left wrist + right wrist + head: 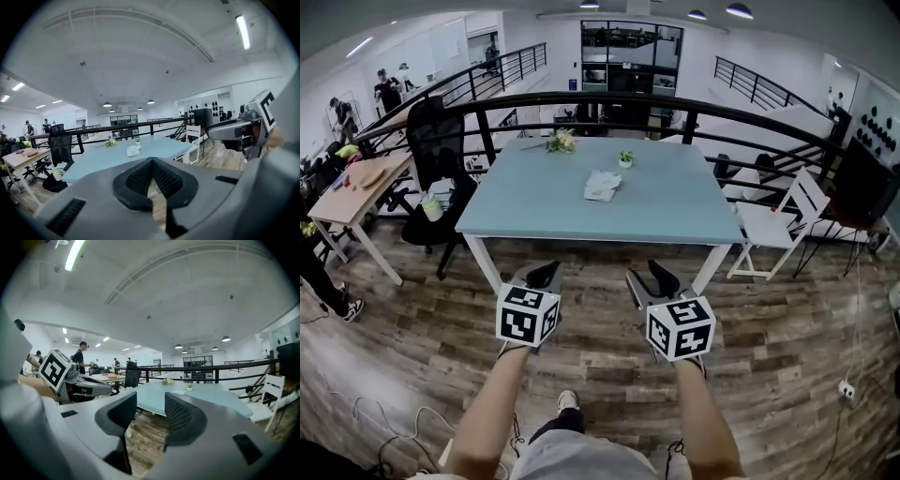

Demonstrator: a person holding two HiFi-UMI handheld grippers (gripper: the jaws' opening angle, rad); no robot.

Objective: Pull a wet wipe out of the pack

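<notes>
On the far half of the one light-blue table [534, 211], near its middle, saw one white wipe pack [602, 185] lying flat, touched by neither gripper. Counted two more things on that top, both beyond the pack: one small potted plant [625, 159] and one bunch of flowers [562, 142]. Short of the table's near edge, above the plank floor [412, 328], found two grippers side by side, each bearing one marker cube [526, 315], each on one bare forearm [492, 412]. Read the left gripper [151, 160] as clenched, jaw tips pressed together with nothing caught in them. Read the right gripper [149, 401] as released, jaws well apart, with only floor and table edge seen through the gap. Noted one white folding chair [773, 220] at the table's right end, one black office chair [436, 150] at its left, one wooden desk [356, 187] further left, and one curved black railing [609, 101] behind.
</notes>
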